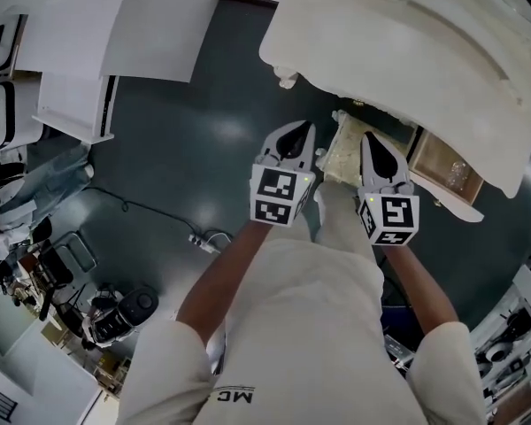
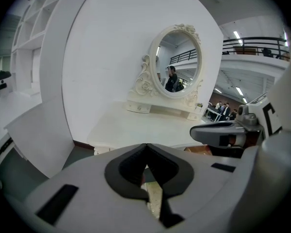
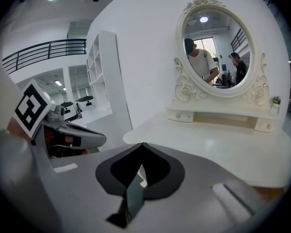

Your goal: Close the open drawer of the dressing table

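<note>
Approach, by my reading: left gripper (image 1: 299,131) and right gripper (image 1: 370,140), both pressed together and empty, hang mid-frame; drawer (image 1: 438,162) at centre right stands open; next, push its front inward.

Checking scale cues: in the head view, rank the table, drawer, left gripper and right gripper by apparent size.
1. Table, by far the largest.
2. Left gripper and right gripper: alike, both enlarged by nearness to the camera.
3. Drawer: only partly visible, roughly gripper-sized or smaller; unsure.
</note>
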Demonstrator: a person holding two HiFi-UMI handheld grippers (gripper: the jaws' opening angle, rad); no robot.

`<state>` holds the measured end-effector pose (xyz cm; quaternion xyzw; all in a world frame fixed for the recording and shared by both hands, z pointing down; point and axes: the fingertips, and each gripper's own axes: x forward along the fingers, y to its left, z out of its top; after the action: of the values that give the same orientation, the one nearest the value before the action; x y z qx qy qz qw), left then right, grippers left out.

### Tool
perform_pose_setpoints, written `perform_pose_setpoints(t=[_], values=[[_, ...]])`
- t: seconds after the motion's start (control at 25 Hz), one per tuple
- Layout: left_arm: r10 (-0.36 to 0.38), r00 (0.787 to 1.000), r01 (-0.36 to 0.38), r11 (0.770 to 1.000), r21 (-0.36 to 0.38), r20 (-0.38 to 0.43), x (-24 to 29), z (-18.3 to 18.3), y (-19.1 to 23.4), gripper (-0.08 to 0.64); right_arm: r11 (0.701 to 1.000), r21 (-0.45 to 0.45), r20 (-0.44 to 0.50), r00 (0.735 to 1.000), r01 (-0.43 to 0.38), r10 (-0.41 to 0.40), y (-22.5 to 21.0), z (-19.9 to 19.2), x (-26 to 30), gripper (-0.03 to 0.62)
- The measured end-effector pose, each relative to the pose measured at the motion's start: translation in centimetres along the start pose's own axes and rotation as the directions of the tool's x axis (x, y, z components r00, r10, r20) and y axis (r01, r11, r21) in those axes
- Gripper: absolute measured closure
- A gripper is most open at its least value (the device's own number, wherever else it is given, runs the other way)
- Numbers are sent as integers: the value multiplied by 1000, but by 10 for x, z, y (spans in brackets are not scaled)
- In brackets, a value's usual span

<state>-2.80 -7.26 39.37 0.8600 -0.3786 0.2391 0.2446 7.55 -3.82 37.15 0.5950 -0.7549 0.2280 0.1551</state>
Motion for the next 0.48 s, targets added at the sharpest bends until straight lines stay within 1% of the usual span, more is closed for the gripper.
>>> perform_pose_setpoints(t=[0.12, 0.32, 0.48], values=[[-12, 1000, 12, 1000, 11, 22, -15, 6, -11, 551, 1000, 10, 5, 1000, -20, 20, 5, 9, -10, 592], [-20, 999, 21, 1000, -13, 44, -37, 22, -26, 551, 999, 26, 26, 999, -38, 37, 11, 27, -27, 592], [-33, 997, 33, 999, 2, 73, -55, 37, -38, 551, 998, 28, 52, 997, -53, 51, 15, 44, -42, 592]])
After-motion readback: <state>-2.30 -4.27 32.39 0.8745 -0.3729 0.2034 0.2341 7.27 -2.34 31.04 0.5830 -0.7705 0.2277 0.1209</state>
